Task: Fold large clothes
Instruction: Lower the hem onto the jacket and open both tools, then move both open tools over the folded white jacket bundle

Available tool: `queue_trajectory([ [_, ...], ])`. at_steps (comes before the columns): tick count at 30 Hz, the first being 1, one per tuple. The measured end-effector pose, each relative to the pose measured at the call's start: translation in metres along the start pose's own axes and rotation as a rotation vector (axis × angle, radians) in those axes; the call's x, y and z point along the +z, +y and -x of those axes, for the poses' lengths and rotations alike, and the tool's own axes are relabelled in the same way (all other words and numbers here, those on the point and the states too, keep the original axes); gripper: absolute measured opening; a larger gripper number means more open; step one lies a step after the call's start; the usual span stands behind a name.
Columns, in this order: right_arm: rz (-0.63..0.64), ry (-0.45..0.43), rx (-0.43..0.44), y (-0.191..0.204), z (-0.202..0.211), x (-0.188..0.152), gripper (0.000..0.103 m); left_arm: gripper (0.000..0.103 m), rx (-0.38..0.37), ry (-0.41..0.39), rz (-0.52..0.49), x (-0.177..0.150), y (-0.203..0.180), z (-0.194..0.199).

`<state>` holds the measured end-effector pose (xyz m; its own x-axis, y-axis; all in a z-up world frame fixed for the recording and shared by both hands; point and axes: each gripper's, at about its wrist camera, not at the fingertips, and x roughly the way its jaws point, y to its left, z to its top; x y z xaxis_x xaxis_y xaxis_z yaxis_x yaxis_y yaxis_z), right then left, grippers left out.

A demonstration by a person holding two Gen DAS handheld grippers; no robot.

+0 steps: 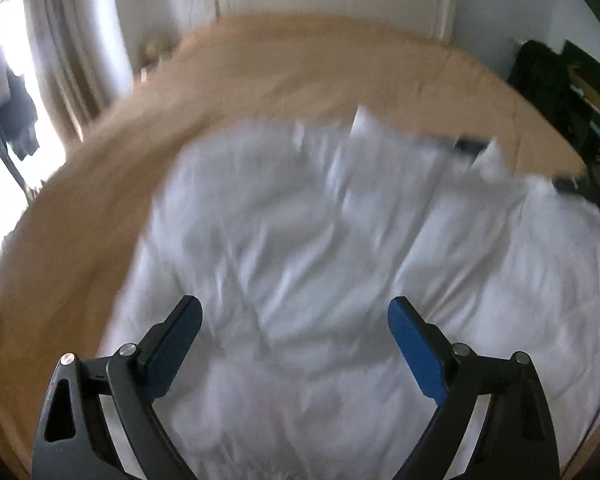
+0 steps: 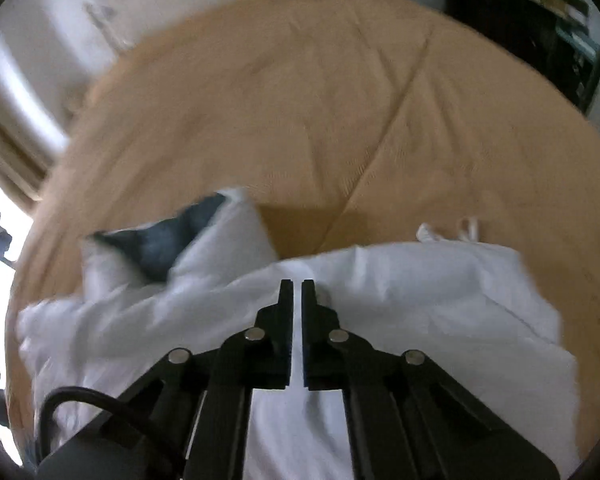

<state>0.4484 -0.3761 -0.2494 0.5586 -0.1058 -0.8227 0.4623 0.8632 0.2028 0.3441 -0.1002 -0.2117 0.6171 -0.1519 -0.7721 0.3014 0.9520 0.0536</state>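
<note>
One white garment (image 1: 300, 248) lies crumpled on one bed covered by a tan bedspread (image 1: 284, 64), and it fills most of the lower half of both wrist views; a dark blue patch (image 2: 160, 240) shows at a raised fold of the cloth in the right wrist view, though whether it is lining or a separate piece cannot be told. Two tools are in play, one per hand. The left tool (image 1: 295, 310) tilts steeply down over the middle of the white garment, its two blue-padded fingers (image 1: 416, 352) spread wide apart with only rumpled cloth seen beneath and nothing pinched between them. The right tool (image 2: 297, 286) also points steeply down, at the garment's near edge, its two black fingers (image 2: 286, 320) drawn together until only a thin slit remains; white cloth lies right under the tips, but whether any of it is caught in that slit cannot be told. Both pictures are smeared by motion blur.
</note>
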Motion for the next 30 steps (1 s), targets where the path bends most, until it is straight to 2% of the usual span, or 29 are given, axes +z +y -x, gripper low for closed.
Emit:
queue_trajectory([
  [2, 0.104, -0.078, -0.013, 0.010, 0.035, -0.028, 0.016, 0.102, 0.003, -0.039, -0.046, 0.018, -0.012, 0.003],
  [5, 0.204, -0.114, -0.035, 0.027, 0.051, -0.057, 0.018, 0.102, -0.047, -0.004, -0.073, 0.044, -0.032, -0.029],
  [8, 0.293, -0.068, -0.068, 0.049, 0.034, -0.056, 0.018, 0.103, 0.020, 0.072, -0.068, 0.064, -0.036, -0.071],
  [11, 0.266, 0.009, -0.058, 0.046, 0.015, -0.047, 0.018, 0.103, 0.087, 0.141, -0.028, 0.073, -0.014, -0.106],
  [13, 0.187, 0.103, -0.127, 0.020, -0.020, -0.032, 0.015, 0.103, 0.084, 0.166, 0.041, 0.075, 0.014, -0.121],
  [14, 0.140, 0.127, -0.126, 0.001, -0.031, -0.027, 0.013, 0.103, 0.070, 0.196, 0.087, 0.071, 0.032, -0.129],
  [15, 0.093, 0.136, -0.101, -0.017, -0.034, -0.022, 0.010, 0.103, 0.058, 0.213, 0.124, 0.069, 0.044, -0.134],
  [16, 0.055, 0.141, -0.081, -0.029, -0.034, -0.019, 0.000, 0.103, 0.054, 0.223, 0.160, 0.066, 0.056, -0.138],
  [17, 0.013, 0.138, -0.077, -0.045, -0.033, -0.016, 0.000, 0.103, 0.054, 0.229, 0.181, 0.065, 0.066, -0.140],
  [18, -0.001, 0.122, -0.116, -0.059, -0.029, -0.014, 0.000, 0.103, 0.059, 0.234, 0.190, 0.065, 0.073, -0.140],
  [19, -0.004, 0.108, -0.166, -0.068, -0.026, -0.012, 0.000, 0.103, 0.106, 0.232, 0.182, 0.067, 0.077, -0.137],
  [20, -0.018, 0.094, -0.210, -0.078, -0.020, -0.011, 0.000, 0.100, 0.162, 0.204, 0.170, 0.069, 0.081, -0.125],
  [21, -0.052, 0.085, -0.231, -0.089, -0.013, -0.012, 0.000, 0.098, 0.170, 0.161, 0.172, 0.071, 0.083, -0.108],
  [22, -0.077, 0.066, -0.220, -0.096, -0.003, -0.015, 0.000, 0.091, 0.155, 0.120, 0.182, 0.070, 0.084, -0.091],
  [23, -0.087, 0.009, -0.191, -0.099, 0.018, -0.022, 0.000, 0.091, 0.124, 0.053, 0.200, 0.063, 0.082, -0.062],
  [25, -0.019, -0.078, -0.164, -0.088, 0.050, -0.038, 0.002, 0.093, 0.046, -0.063, 0.207, 0.042, 0.073, -0.010],
  [26, 0.061, -0.149, -0.144, -0.072, 0.075, -0.058, 0.004, 0.100, 0.032, -0.114, 0.195, 0.028, 0.062, 0.012],
  [27, 0.110, -0.194, -0.126, -0.062, 0.091, -0.073, 0.004, 0.101, 0.028, -0.139, 0.168, 0.014, 0.051, 0.028],
  [30, 0.262, -0.328, -0.030, -0.022, 0.133, -0.134, 0.019, 0.101, 0.001, -0.218, 0.110, -0.022, 0.022, 0.048],
])
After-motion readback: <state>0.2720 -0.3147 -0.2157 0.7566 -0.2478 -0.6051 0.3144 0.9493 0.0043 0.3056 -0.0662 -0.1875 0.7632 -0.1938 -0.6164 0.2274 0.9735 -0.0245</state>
